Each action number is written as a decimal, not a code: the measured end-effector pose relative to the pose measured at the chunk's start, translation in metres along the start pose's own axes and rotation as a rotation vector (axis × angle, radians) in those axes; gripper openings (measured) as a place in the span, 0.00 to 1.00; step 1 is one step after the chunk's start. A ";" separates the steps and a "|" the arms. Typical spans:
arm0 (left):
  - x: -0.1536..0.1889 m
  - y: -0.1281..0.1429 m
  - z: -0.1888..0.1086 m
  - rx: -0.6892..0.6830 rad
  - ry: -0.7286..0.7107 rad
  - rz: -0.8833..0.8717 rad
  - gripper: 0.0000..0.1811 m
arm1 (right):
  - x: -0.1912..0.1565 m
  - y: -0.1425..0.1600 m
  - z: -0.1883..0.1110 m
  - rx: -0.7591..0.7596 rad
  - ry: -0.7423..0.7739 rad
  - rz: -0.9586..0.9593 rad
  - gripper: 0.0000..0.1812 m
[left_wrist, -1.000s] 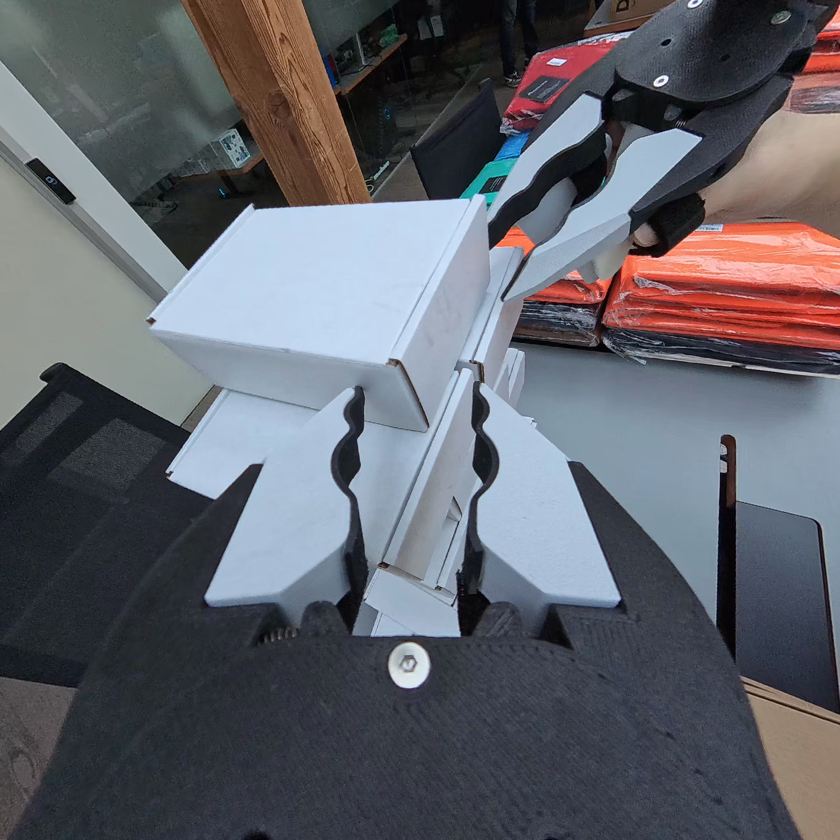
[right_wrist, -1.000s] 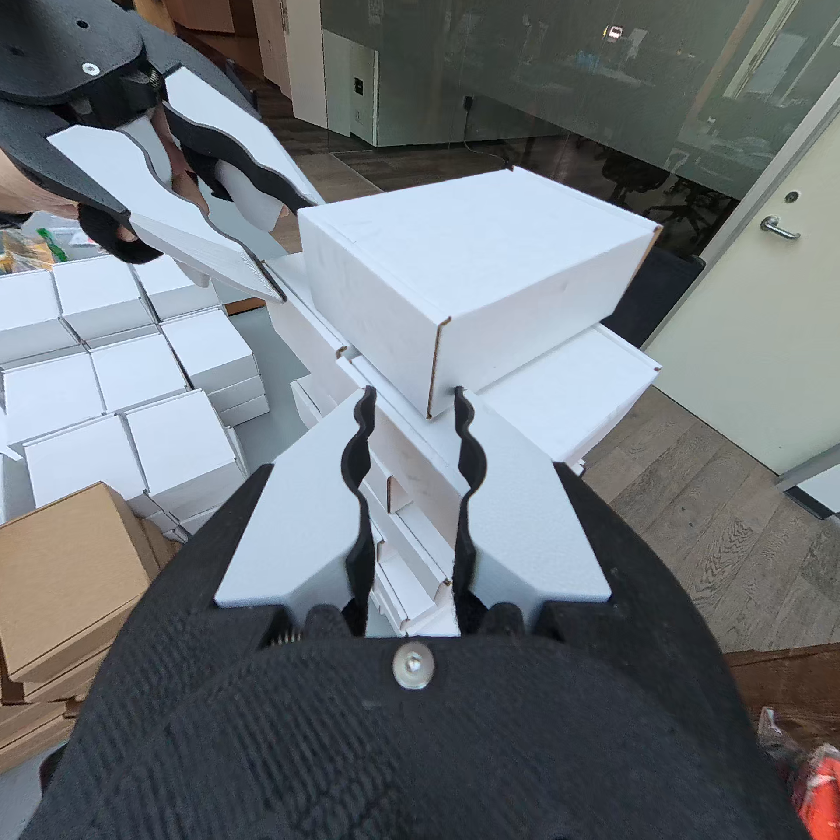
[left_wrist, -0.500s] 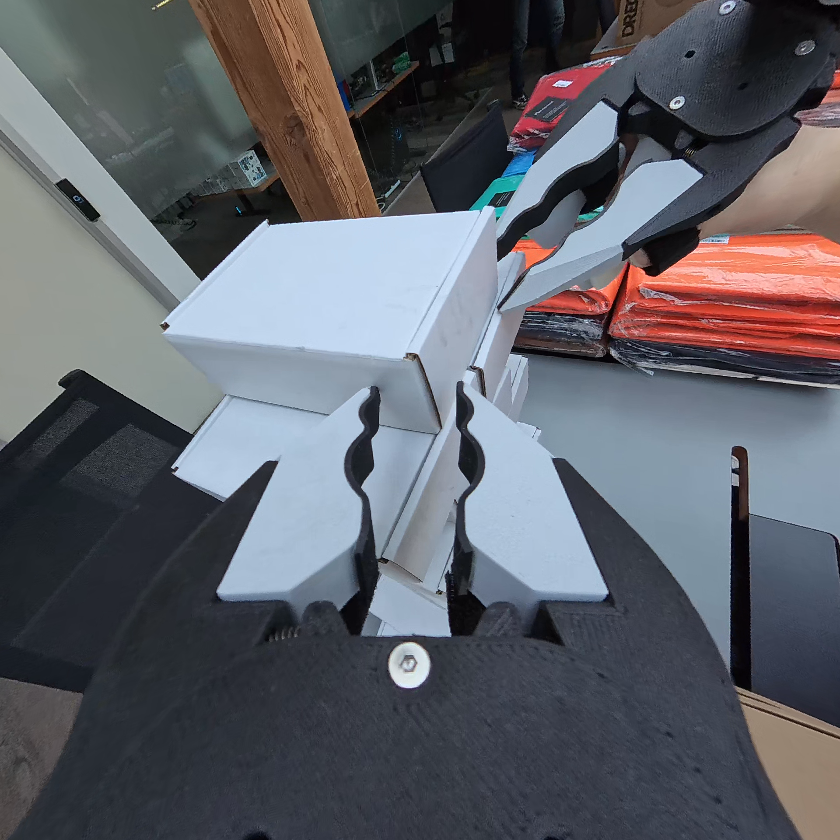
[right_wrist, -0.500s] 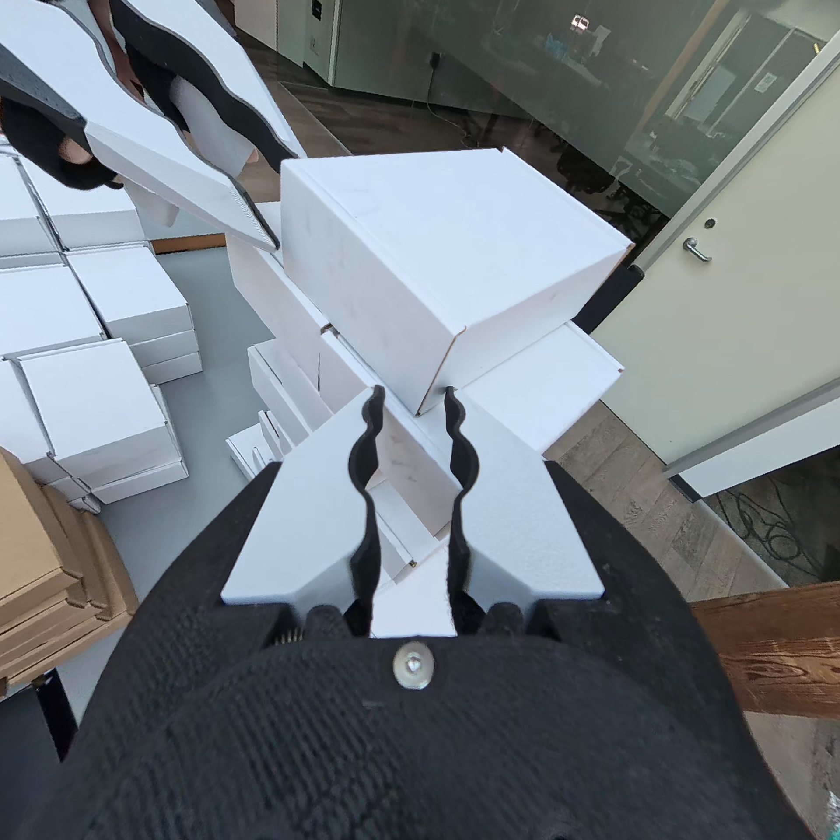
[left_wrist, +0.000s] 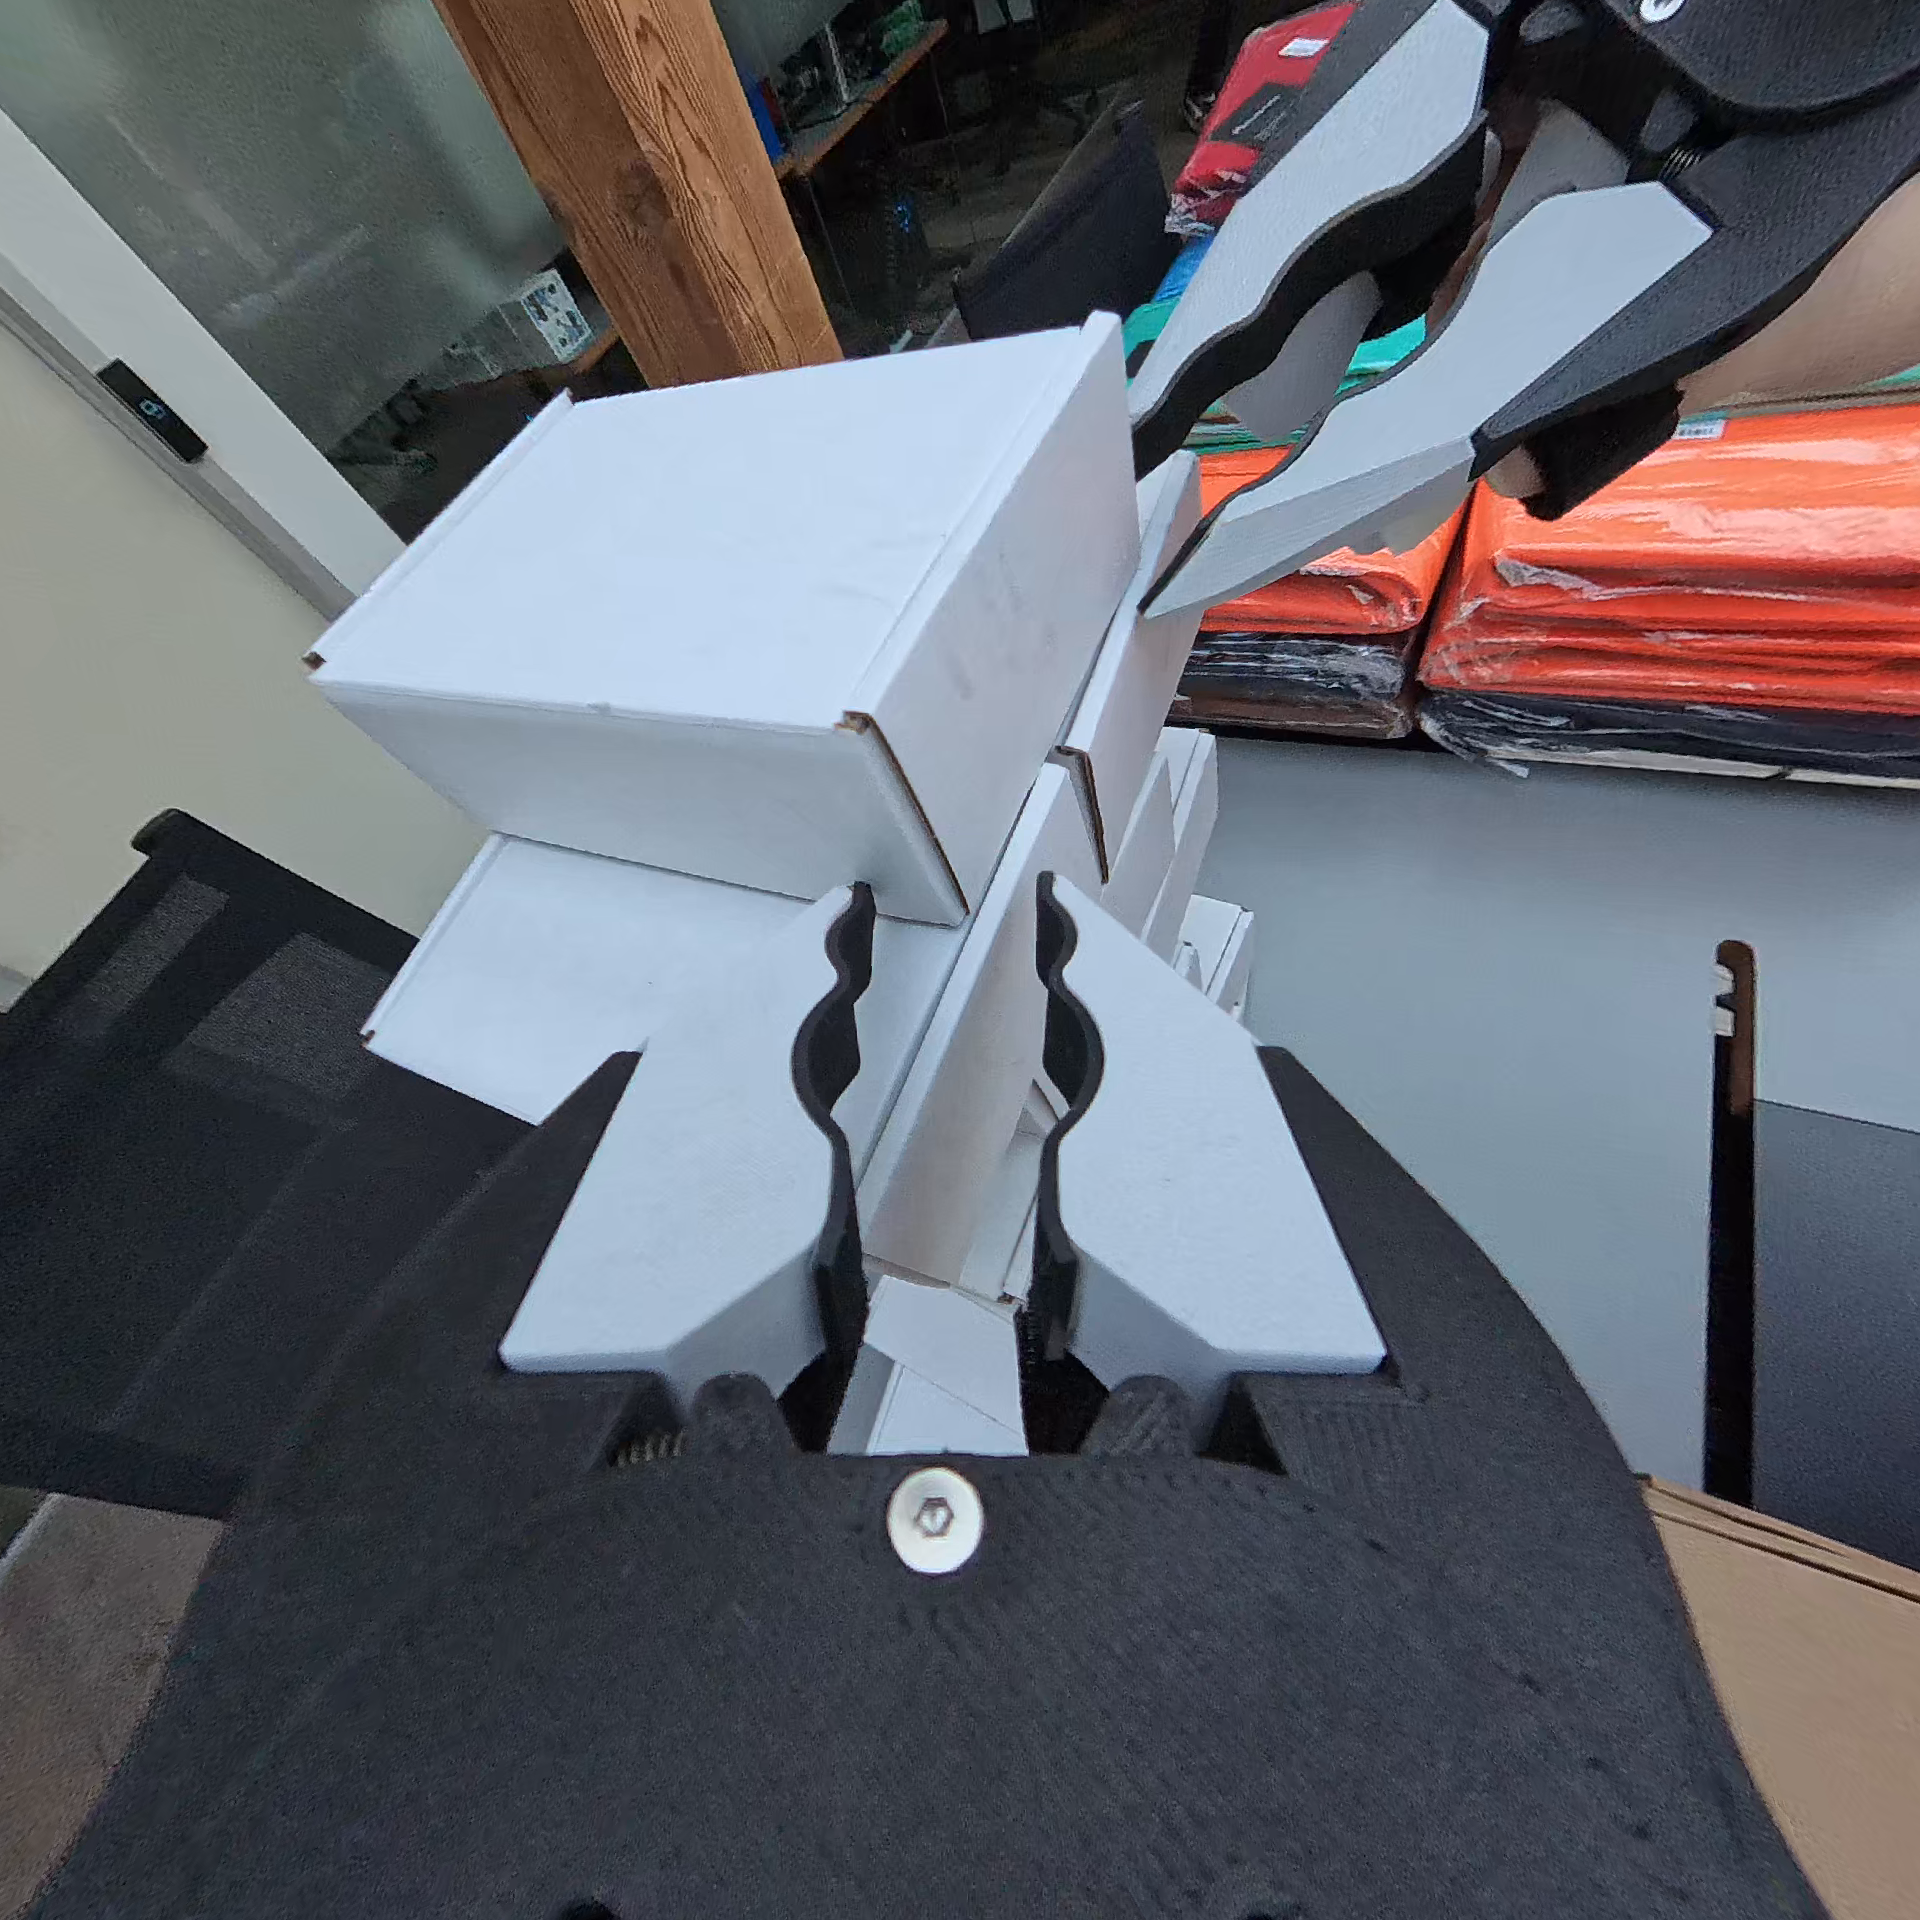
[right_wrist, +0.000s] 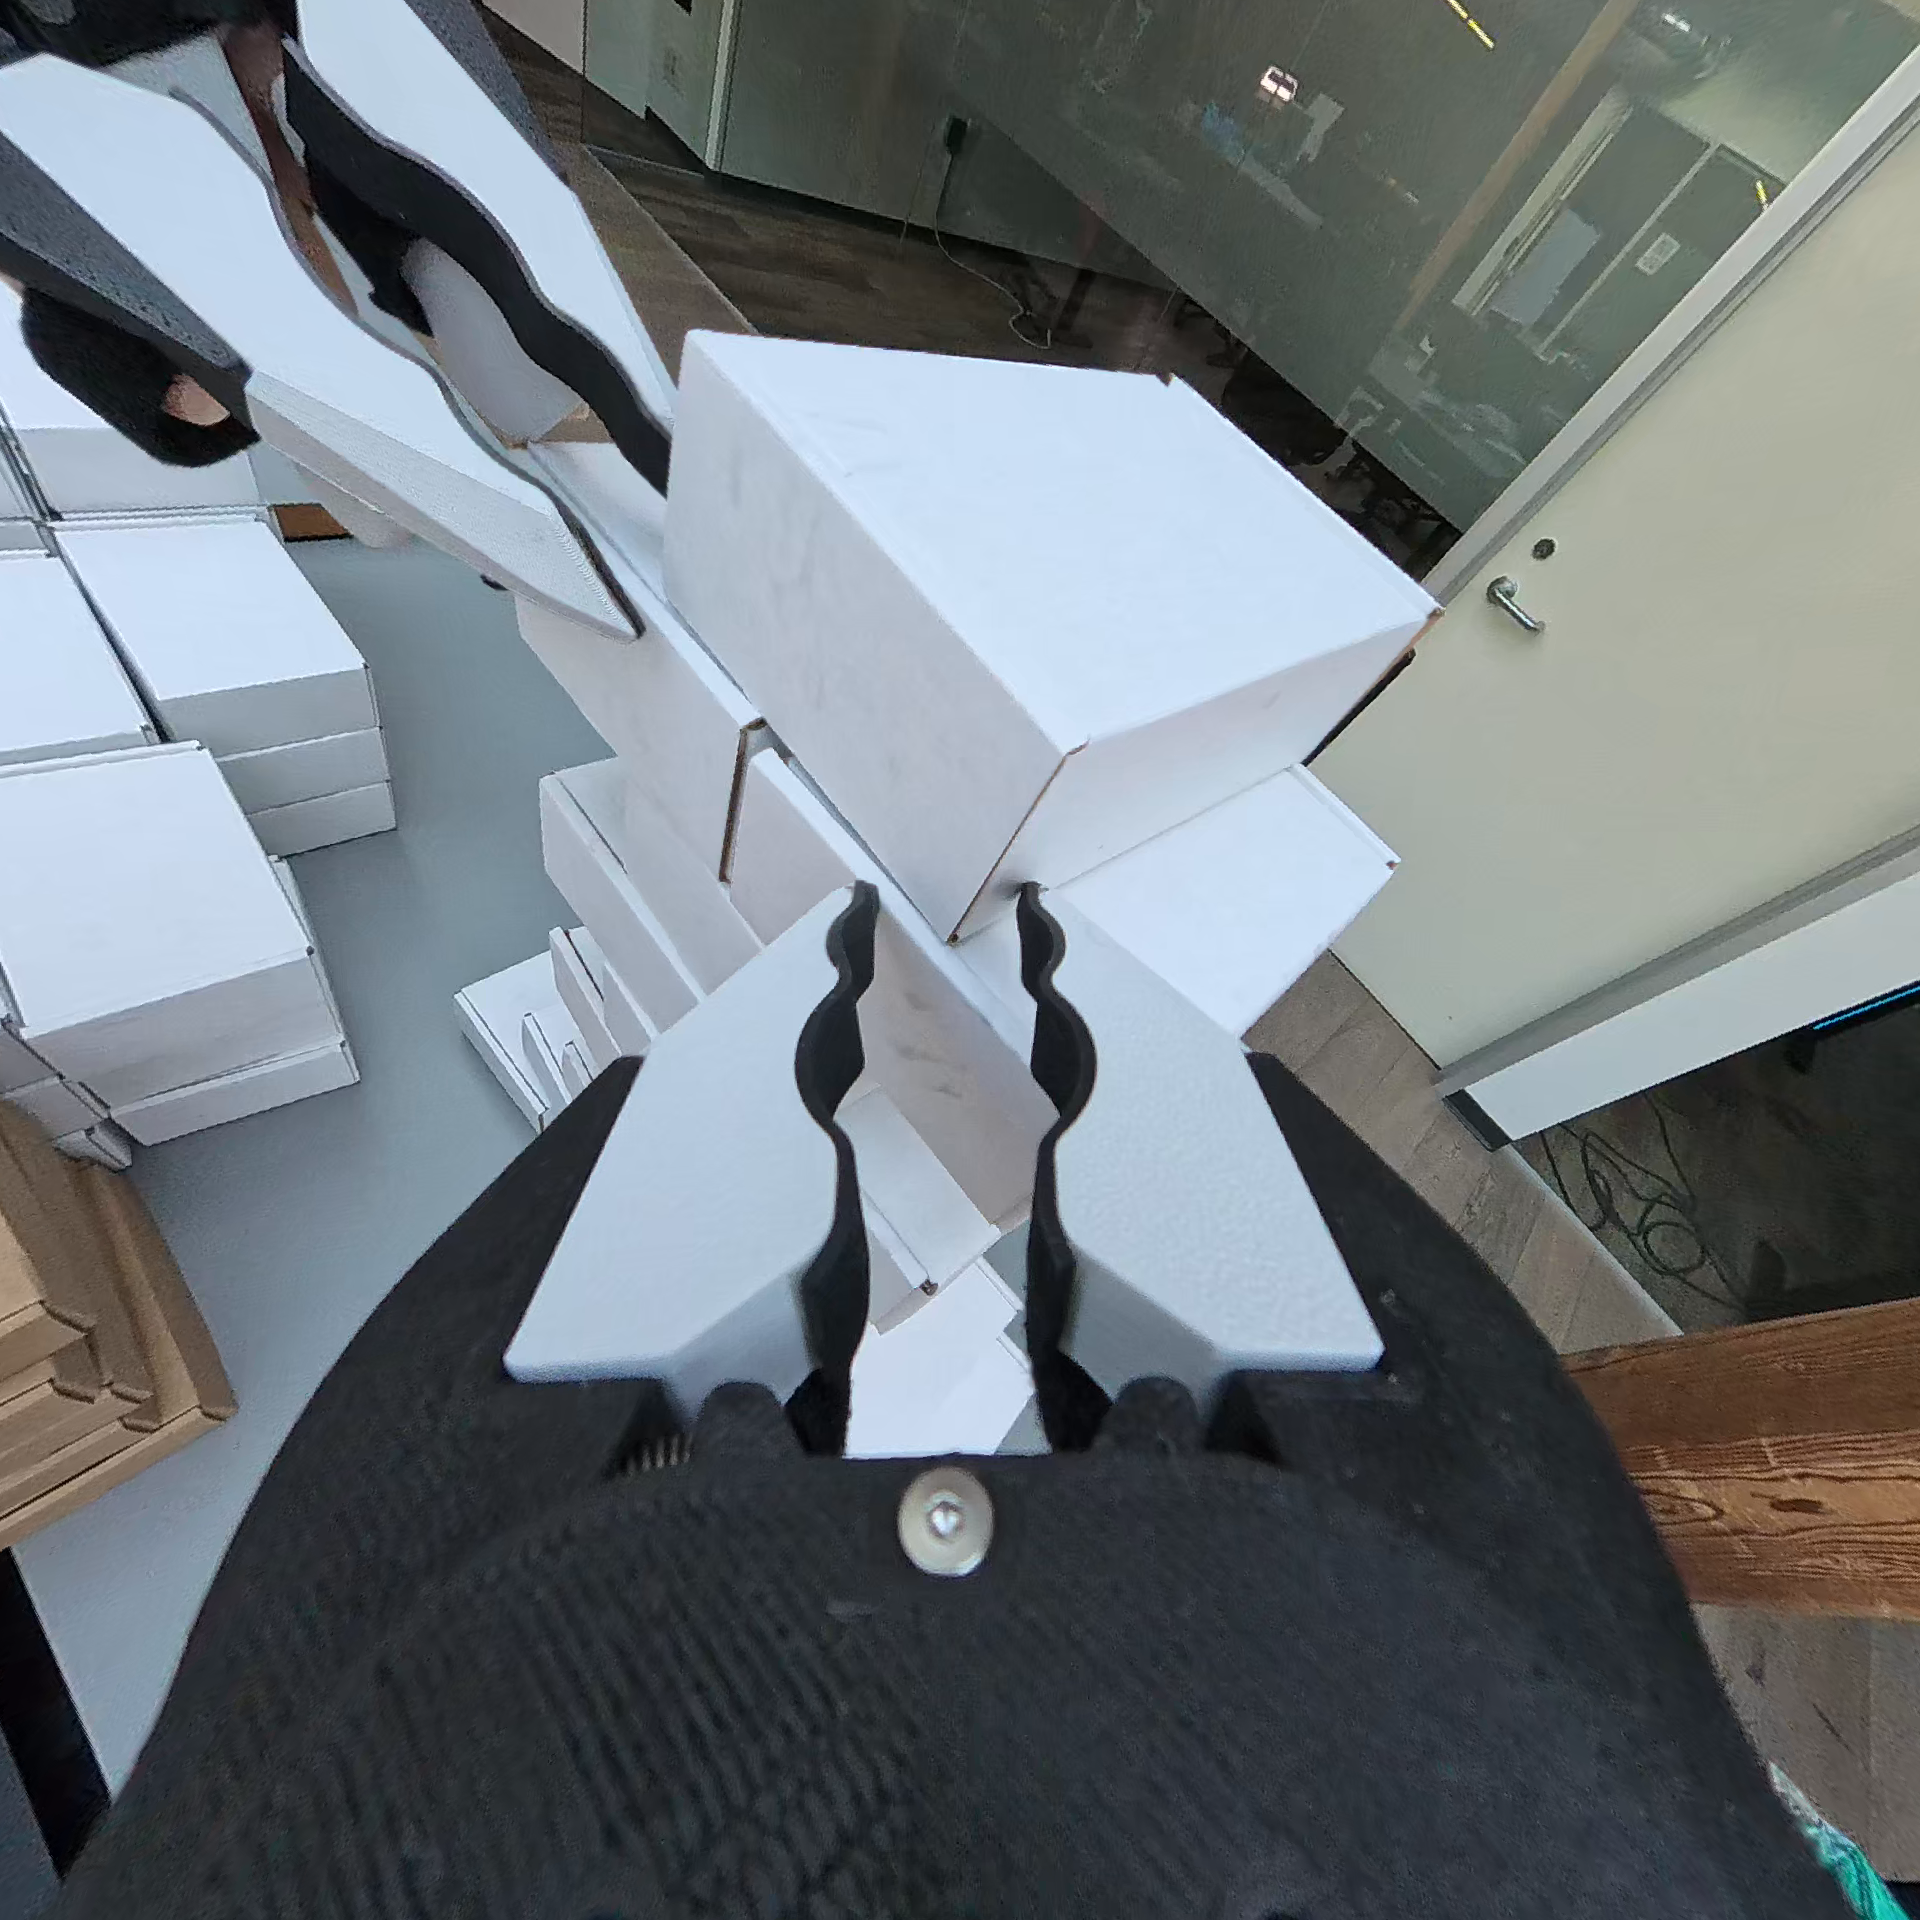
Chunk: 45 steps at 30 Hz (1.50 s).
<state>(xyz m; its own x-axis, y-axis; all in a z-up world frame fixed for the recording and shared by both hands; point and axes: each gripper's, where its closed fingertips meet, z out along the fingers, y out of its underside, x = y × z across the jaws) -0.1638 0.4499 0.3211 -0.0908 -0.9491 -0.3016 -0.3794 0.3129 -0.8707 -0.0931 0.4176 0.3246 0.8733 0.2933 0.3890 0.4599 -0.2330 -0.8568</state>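
A white cardboard mailer box (left_wrist: 727, 582) is held tilted in the air between both grippers. Its folded body is on top, and flat white panels (left_wrist: 966, 1091) hang below it. My left gripper (left_wrist: 948, 894) is shut on one lower panel at the box's near corner. My right gripper (right_wrist: 943, 894) is shut on a panel (right_wrist: 935, 1039) under the box body (right_wrist: 987, 623). The right gripper also shows in the left wrist view (left_wrist: 1153, 509) at the box's far edge. The left gripper also shows in the right wrist view (right_wrist: 623, 540) at the opposite edge.
A grey table (left_wrist: 1455, 987) lies below. Orange wrapped packs (left_wrist: 1662, 582) are stacked at its back. Folded white boxes (right_wrist: 156, 935) and brown cardboard (right_wrist: 83, 1351) stand on it. A wooden post (left_wrist: 644, 187), a black chair (left_wrist: 156, 1143) and a door (right_wrist: 1662, 623) are nearby. Tip to tip, the grippers are about 9 centimeters apart.
Both grippers' fingers have narrowed onto the white panels. The box has tipped a little and now sits closer to both cameras.
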 end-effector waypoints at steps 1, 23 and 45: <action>0.000 0.000 0.000 0.000 -0.011 0.019 0.16 | -0.001 0.000 0.001 -0.008 -0.003 -0.009 0.16; -0.004 -0.005 -0.005 0.029 0.003 0.019 0.20 | 0.028 -0.057 -0.019 0.183 -0.073 0.188 0.23; -0.115 0.098 -0.007 -0.137 -0.255 0.058 0.00 | 0.096 0.087 0.034 -0.212 0.112 -0.427 0.00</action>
<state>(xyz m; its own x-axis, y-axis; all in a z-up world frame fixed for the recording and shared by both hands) -0.1968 0.5897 0.2736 0.1123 -0.8849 -0.4521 -0.5029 0.3418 -0.7939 0.0254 0.4566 0.2757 0.6064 0.3048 0.7344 0.7929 -0.3007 -0.5299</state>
